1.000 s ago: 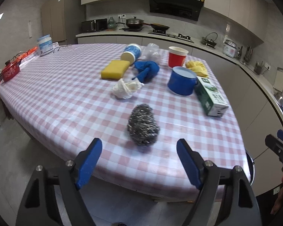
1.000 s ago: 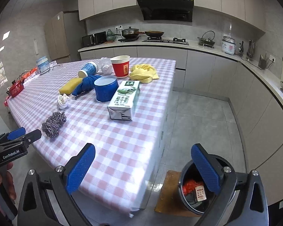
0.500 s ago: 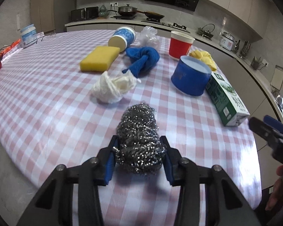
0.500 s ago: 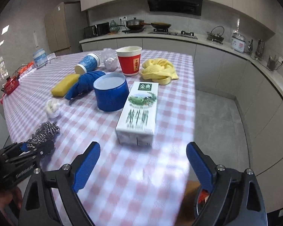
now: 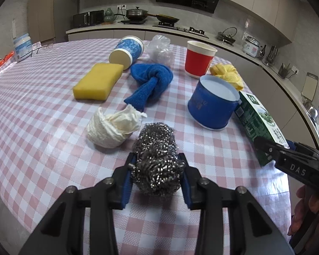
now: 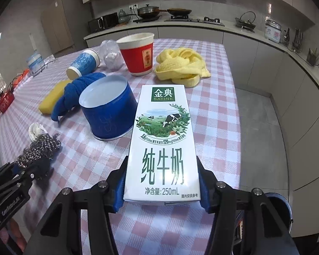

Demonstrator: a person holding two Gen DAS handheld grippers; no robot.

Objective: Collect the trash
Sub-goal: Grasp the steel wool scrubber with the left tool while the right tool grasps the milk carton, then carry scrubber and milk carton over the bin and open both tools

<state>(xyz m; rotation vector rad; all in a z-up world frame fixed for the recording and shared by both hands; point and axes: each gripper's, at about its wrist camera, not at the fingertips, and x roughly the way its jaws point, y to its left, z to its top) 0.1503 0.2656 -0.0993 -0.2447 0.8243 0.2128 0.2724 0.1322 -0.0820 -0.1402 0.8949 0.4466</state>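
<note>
Checked table point(image 5: 42, 97) holds one steel scourer point(image 5: 156, 158), one milk carton point(image 6: 162, 148), three cups, two cloths, one sponge point(image 5: 96, 81), one tissue wad point(image 5: 112, 125). Left gripper point(image 5: 156, 177) clamps scourer between pads; right gripper point(image 6: 162, 188) clamps carton's near end.

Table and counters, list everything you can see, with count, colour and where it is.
steel scourer: 1, silver, near table edge, in the left gripper
milk carton: 1, white and green, lying flat, in the right gripper
tissue wad: 1, white, just beyond the scourer
blue tub: 1, beside the carton
red cup: 1, upright
blue cup: 1, tipped over
sponge: 1, yellow
blue cloth: 1, knotted
yellow cloth: 1, far right
plastic bag: 1, clear
table: 1, pink-checked cloth
left gripper: black, blue pads
right gripper: black, blue pads
</note>
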